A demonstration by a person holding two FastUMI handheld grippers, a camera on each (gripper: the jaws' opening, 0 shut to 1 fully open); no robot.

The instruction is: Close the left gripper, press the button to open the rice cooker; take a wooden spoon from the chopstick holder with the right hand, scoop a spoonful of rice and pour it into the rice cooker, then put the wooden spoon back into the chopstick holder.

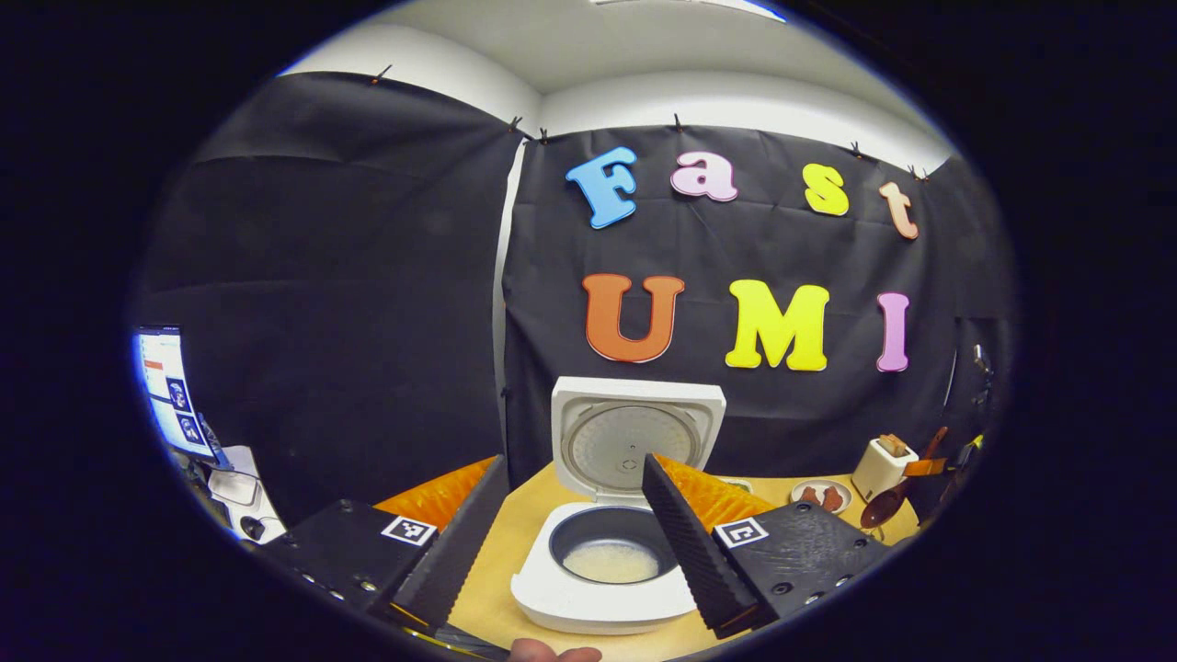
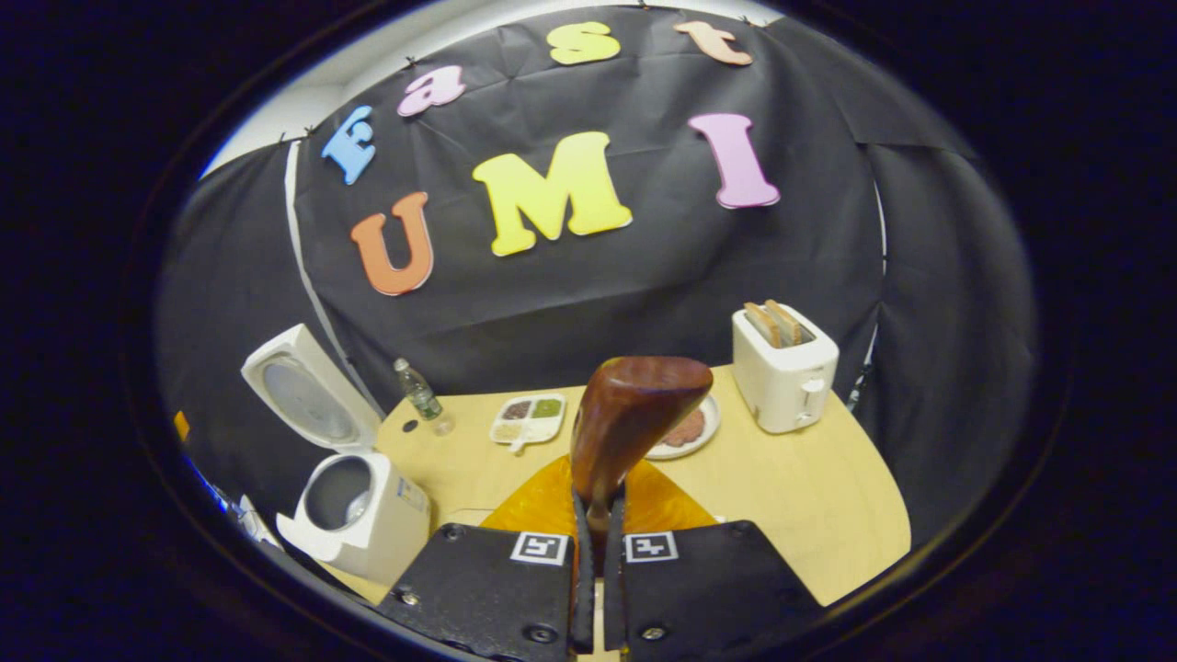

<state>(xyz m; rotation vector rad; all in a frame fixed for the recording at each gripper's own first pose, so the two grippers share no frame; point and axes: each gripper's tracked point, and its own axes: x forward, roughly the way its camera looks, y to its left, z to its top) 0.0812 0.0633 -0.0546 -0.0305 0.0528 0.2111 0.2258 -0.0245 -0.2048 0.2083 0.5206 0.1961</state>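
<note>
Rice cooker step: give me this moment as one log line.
rice cooker: lid open, rice in pot | wooden spoon: clamped in right gripper, raised above table | left gripper: open, facing cooker

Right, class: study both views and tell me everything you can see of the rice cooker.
The rice cooker is a white, plastic-looking box with rounded corners, standing upright on the wooden table. Its hinged lid stands fully open at the back, showing a round, pale metallic inner plate. The dark inner pot holds a shallow layer of pale rice. In the left gripper view it sits between the open fingers of the left hand-held gripper, which does not touch it.
</note>
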